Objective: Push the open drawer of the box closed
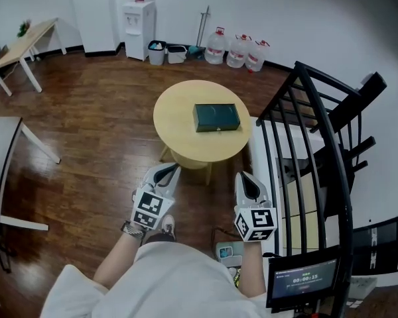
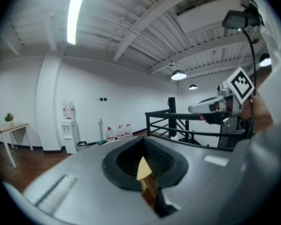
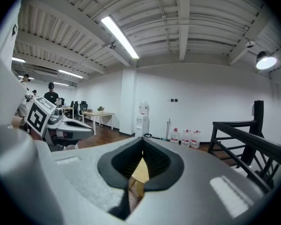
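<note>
A dark green box (image 1: 216,117) lies flat on the round pale wooden table (image 1: 176,121), right of its middle. From this height I cannot make out its drawer. Both grippers are held low near the person's body, short of the table's near edge and touching nothing. The left gripper (image 1: 167,171) is shut and empty, its tips together in its own view (image 2: 144,142). The right gripper (image 1: 247,180) is also shut with nothing between its jaws (image 3: 141,142). Each gripper shows in the other's view: the right gripper (image 2: 219,105) and the left gripper (image 3: 62,125).
A black metal railing (image 1: 305,144) rises close on the right, with a small screen (image 1: 304,280) below it. Water jugs (image 1: 237,52), a water dispenser (image 1: 138,20) and bins stand along the far wall. A wooden desk (image 1: 23,45) is far left, and another table edge (image 1: 0,151) nearer left.
</note>
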The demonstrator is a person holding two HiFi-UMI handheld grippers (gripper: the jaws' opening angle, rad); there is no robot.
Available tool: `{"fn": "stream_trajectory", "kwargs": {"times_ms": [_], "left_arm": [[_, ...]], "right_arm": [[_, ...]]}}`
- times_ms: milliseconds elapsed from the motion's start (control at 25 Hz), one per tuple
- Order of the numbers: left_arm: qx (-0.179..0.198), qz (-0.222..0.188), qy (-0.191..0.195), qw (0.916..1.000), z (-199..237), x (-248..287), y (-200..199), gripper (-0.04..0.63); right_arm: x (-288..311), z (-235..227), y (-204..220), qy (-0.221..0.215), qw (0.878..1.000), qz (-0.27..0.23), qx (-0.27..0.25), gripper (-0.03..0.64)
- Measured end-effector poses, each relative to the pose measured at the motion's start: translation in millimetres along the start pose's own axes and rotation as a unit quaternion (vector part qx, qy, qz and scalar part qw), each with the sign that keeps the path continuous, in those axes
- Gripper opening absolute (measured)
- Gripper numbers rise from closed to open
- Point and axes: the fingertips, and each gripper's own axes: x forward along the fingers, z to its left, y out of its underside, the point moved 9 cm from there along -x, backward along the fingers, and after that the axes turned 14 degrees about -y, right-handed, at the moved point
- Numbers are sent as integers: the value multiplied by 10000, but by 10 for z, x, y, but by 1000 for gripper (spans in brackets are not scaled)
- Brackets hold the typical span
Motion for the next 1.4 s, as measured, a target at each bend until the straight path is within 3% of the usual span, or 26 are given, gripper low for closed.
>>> {"fn": "stream_trajectory", "kwargs": {"times_ms": [160, 400, 600, 720, 1040, 1400], "left_arm": [[-301, -261, -98, 9992, -295, -363, 19, 6], [-288, -534, -248, 9978, -881, -1051, 36, 6], [-173, -241, -317, 9991, -1320, -1496, 177, 6], [-117, -286, -334, 9990, -1482, -1721, 123, 6], [-32, -423, -485, 9979, -1514, -1931, 41, 6], [77, -454, -222, 9987, -1445, -1959, 46, 6]], "right_arm": [[-394, 194, 94, -202, 9997, -128, -98, 3], [-1044, 475, 317, -433, 9989, -162, -82, 3], [-1533, 655, 361, -539, 9984, -136, -86, 3], [-1778, 721, 367, -545, 9984, -137, -50, 3], [-2057, 807, 361, -434, 9988, -220, 10, 3], [-2094, 960, 301, -166, 9996, -247, -12, 3]]}}
